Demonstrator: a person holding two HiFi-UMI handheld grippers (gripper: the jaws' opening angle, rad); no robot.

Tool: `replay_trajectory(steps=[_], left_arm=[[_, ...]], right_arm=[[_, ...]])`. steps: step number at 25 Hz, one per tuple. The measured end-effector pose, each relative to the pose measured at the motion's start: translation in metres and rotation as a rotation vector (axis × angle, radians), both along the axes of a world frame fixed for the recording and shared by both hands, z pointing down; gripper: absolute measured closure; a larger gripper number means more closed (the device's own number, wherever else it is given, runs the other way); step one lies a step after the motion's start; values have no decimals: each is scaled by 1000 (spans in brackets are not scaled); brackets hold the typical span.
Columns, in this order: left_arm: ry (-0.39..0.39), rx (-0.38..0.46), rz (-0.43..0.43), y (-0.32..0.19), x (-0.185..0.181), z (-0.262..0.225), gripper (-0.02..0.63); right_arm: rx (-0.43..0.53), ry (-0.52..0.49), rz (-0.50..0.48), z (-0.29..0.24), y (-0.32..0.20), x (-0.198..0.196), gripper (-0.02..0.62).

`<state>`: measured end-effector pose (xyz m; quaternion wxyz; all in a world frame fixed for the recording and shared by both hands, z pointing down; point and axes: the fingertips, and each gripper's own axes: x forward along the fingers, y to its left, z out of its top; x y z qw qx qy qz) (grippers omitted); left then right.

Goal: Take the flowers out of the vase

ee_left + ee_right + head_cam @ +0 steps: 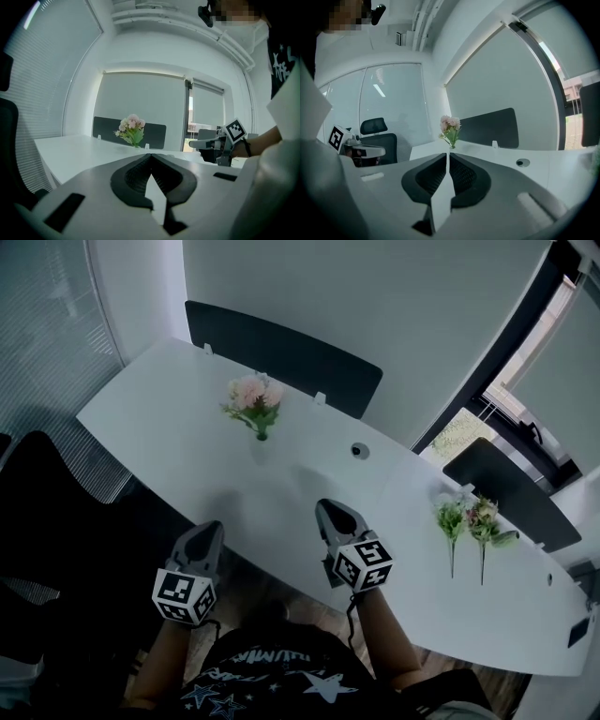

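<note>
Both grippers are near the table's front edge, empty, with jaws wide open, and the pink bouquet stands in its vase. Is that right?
No: the jaws are not open. The left gripper and the right gripper are both shut, as each gripper view shows. The rest holds.

Office mtg rm — long white conference table [169, 418], black chairs [281, 352], roller blinds [140, 103]

Pink flowers [253, 397] with green leaves upright in pale, barely visible vase [260, 448], far side of desk [159, 418]. Two loose flower stems [483, 521] lying side by side near desk's right end.
</note>
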<state>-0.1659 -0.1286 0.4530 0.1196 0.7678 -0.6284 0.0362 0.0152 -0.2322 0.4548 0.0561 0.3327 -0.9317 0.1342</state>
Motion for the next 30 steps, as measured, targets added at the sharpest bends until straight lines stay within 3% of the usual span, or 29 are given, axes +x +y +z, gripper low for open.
replay_trajectory(steps=[14,30], left_arm=[[-10,-2,-28,-37,-3,-5,598],[-2,1,137,-118,-24,10,598]], right_arm=[[-29,-18,-83,8,-28,-15,591],[-51,-12,4,10,-67,-49,591]])
